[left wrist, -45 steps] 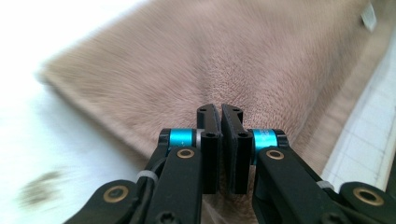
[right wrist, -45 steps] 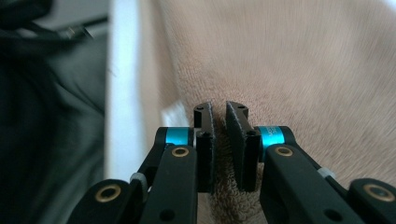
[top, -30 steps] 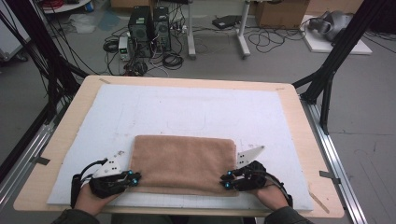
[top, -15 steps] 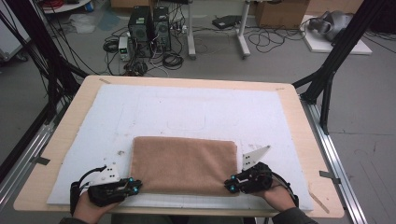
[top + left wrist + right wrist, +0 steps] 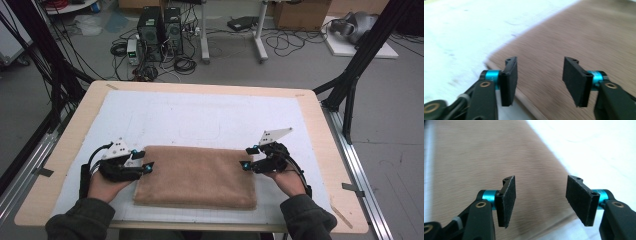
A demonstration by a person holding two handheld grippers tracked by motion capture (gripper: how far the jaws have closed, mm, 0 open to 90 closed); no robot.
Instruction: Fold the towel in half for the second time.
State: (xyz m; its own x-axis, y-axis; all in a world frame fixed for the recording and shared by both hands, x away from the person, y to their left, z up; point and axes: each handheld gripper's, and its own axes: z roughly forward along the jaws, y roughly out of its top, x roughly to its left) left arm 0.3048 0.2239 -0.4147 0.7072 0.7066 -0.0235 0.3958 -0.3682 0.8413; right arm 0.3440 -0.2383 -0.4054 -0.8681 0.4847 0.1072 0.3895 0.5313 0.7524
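Wooden desk (image 5: 310, 107) under a white mat (image 5: 200, 117). Folded brown towel (image 5: 197, 176) flat on the mat's near half, between both hands. Left gripper (image 5: 148, 166) at the towel's left edge, jaws just opened, released, nothing pinched. Right gripper (image 5: 248, 157) at the right edge, likewise just spread apart, released, towel lying free below.

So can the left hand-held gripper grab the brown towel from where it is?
Probably yes. The left hand-held gripper sits right at the left end of the towel, its jaws have just been opening, nothing is between them, and nothing blocks the way.
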